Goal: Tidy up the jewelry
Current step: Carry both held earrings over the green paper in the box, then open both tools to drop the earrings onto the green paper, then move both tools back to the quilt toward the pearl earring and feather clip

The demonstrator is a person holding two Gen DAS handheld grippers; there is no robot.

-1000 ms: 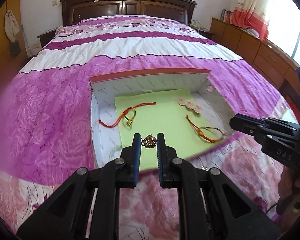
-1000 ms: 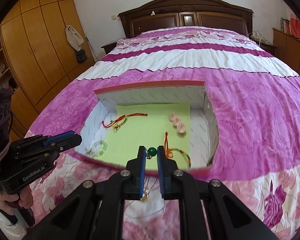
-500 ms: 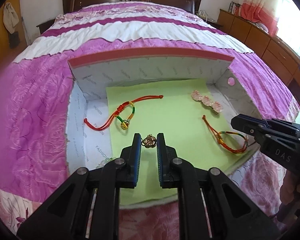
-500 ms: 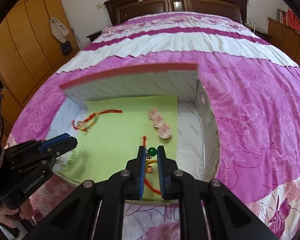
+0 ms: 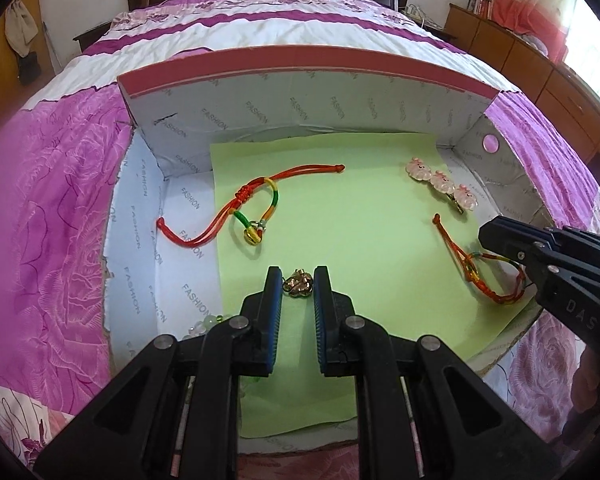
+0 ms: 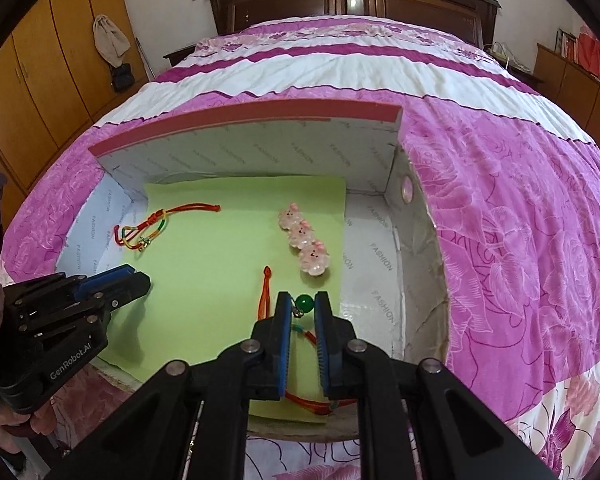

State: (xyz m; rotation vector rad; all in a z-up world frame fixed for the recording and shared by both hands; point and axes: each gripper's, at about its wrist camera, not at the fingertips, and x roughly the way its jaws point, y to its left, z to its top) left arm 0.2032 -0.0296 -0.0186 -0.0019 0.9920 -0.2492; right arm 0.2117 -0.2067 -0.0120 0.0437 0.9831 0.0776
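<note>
An open white box (image 5: 308, 64) with a red rim lies on the bed, lined with a green sheet (image 5: 340, 216). My left gripper (image 5: 298, 280) is shut on a small gold trinket (image 5: 298, 285) just above the sheet's near part. My right gripper (image 6: 303, 305) is shut on a green bead (image 6: 304, 302) with a small clasp, low over the sheet's right side. A red braided cord bracelet (image 5: 256, 208) lies at the left, another red cord bracelet (image 5: 480, 268) at the right, partly under the right gripper (image 5: 496, 236). A pink pig hair clip (image 6: 306, 240) rests behind it.
The pink and white flowered bedspread (image 6: 520, 220) surrounds the box. A pale beaded piece (image 5: 204, 324) lies by the box's near left wall. A dark headboard (image 6: 352, 0), orange wardrobes (image 6: 52, 72) at the left and wooden cabinets (image 5: 540, 72) at the right ring the bed.
Both grippers have come down and forward over the box, each keeping its piece; the box now fills much more of both views.
</note>
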